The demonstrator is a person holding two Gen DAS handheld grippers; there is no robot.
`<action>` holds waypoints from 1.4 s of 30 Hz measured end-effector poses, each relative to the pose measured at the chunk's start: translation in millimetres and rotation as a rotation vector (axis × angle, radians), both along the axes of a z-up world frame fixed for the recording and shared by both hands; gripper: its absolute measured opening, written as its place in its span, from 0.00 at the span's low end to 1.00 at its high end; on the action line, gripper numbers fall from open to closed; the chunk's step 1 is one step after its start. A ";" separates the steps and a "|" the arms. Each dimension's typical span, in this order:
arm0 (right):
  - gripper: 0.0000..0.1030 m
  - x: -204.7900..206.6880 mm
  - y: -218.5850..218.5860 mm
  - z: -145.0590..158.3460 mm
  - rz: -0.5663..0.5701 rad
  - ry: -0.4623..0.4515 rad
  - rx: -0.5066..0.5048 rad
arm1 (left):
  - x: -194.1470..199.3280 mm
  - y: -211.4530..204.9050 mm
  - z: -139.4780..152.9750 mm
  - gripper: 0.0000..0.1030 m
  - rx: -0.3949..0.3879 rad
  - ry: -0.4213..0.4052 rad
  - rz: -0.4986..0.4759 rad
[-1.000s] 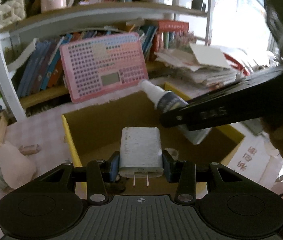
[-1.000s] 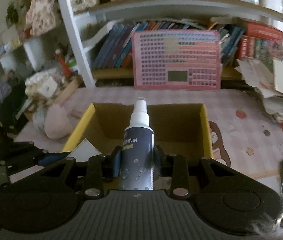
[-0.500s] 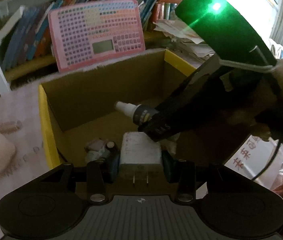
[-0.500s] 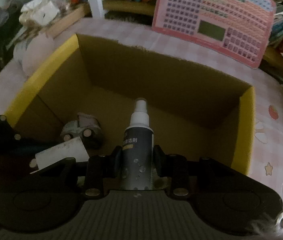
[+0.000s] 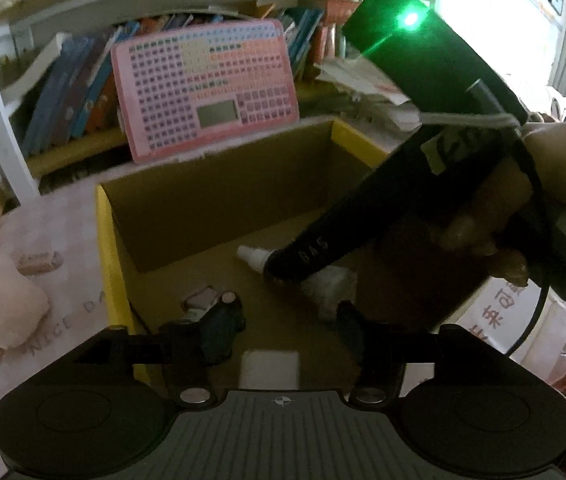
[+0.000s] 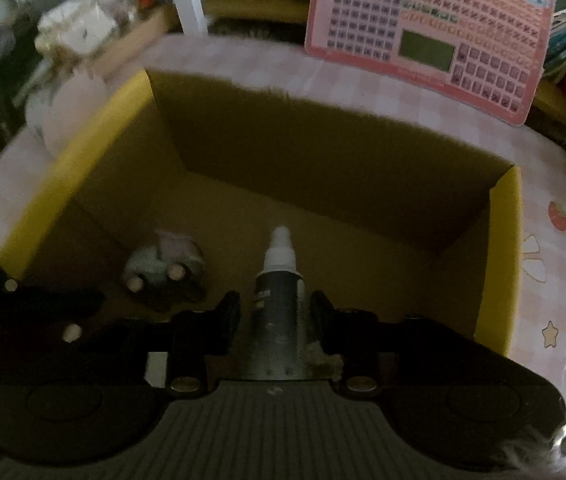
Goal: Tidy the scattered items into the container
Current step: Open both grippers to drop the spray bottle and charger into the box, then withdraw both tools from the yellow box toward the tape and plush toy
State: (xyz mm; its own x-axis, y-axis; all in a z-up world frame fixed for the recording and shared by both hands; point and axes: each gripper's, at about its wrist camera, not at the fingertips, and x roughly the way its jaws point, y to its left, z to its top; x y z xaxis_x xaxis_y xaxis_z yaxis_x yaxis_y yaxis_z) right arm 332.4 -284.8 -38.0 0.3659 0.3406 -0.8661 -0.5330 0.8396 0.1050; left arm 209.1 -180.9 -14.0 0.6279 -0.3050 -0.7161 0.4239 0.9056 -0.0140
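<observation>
Left gripper (image 5: 283, 320) jaws just opened; charger (image 5: 269, 369) loose between, lower centre. Right gripper (image 6: 275, 316) just opened; spray bottle (image 6: 279, 304) between fingers, gaps either side, inside box (image 6: 503, 264).

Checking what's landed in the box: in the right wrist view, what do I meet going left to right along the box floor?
Left yellow wall of the cardboard box → toy car → spray bottle between the open right claw fingers → bare floor → right yellow wall.
</observation>
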 end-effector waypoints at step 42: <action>0.72 -256.9 -13.3 50.2 -0.452 -0.331 0.080 | -161.5 119.8 20.0 0.88 -0.050 -0.070 0.067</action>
State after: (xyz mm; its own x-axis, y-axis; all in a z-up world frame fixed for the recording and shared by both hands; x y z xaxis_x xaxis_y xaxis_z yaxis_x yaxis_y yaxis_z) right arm 75.5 -298.0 12.2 0.7386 0.1469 -0.6579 -0.1375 0.9883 0.0664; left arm 47.7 -61.1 6.0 0.6962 -0.2949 -0.6544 0.3639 0.9309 -0.0324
